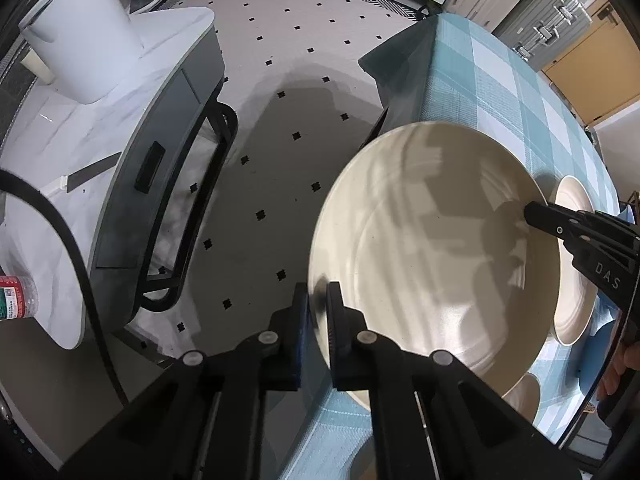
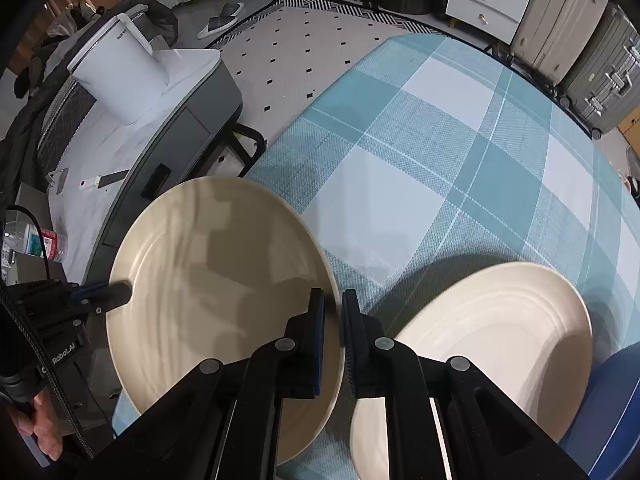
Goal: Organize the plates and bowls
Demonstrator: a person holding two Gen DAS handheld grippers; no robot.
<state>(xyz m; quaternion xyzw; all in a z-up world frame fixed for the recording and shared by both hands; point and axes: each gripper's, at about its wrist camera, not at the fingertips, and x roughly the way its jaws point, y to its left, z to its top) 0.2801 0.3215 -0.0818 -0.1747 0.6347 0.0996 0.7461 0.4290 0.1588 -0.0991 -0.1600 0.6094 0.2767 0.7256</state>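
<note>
**Operator:** My left fingers (image 1: 318,304) are pinched tight on the near-left rim of the big cream plate (image 1: 436,248). My right fingers (image 2: 334,312) are clamped on the opposite rim of that same plate, so I hold it from both sides.

**Observer:** Where does the plate sit on the counter?

**Operator:** At the counter's left edge, partly overhanging it, above the blue-checked cloth (image 2: 420,168). I cannot tell whether it is lifted off the cloth or resting on it.

**Observer:** Anything beside it?

**Operator:** A second cream plate (image 2: 492,340) lies just right of my right fingers, near the front edge. At the front right corner something dark blue (image 2: 608,396) shows, partly under that plate's edge; I cannot make out what it is. Beyond the left edge there is spotted carpet (image 1: 280,80) and a low marble-topped table (image 1: 52,128) carrying a white bucket (image 1: 86,28).
</note>
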